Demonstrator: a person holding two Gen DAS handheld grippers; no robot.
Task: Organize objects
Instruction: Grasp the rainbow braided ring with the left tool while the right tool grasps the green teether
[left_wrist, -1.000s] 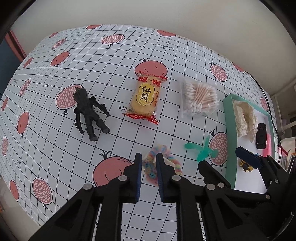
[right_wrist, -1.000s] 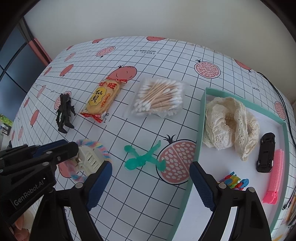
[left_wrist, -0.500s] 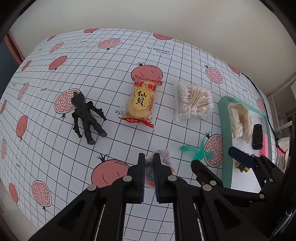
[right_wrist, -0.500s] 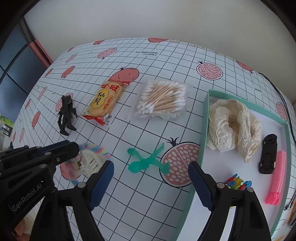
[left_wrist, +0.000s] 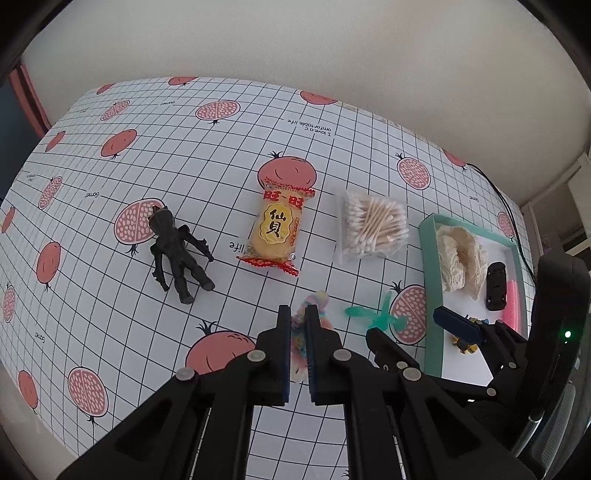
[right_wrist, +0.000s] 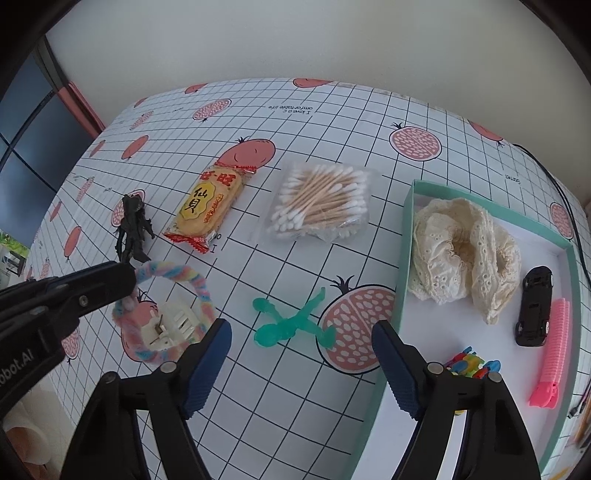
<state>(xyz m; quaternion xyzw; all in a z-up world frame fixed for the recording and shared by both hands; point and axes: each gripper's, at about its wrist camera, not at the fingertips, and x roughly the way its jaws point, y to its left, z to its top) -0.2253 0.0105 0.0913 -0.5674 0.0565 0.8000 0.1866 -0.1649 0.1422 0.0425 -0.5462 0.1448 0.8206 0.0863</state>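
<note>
My left gripper is shut on a pastel rainbow fuzzy ring, pinching its rim. In the right wrist view the left gripper holds the ring up by its far-left edge. Inside the loop a white hair claw shows; I cannot tell whether it rests on the table. My right gripper is open and holds nothing. It hovers over a green translucent figure lying on the tablecloth. Just to its right is the teal-rimmed tray.
On the cloth lie a black monster figure, a yellow snack packet and a bag of cotton swabs. The tray holds a cream lace cloth, a black toy car, a pink comb and colourful clips.
My left gripper closed tighter on the rainbow ring and rose, tilting the ring up off the cloth. The right gripper stayed open and drew back slightly.
</note>
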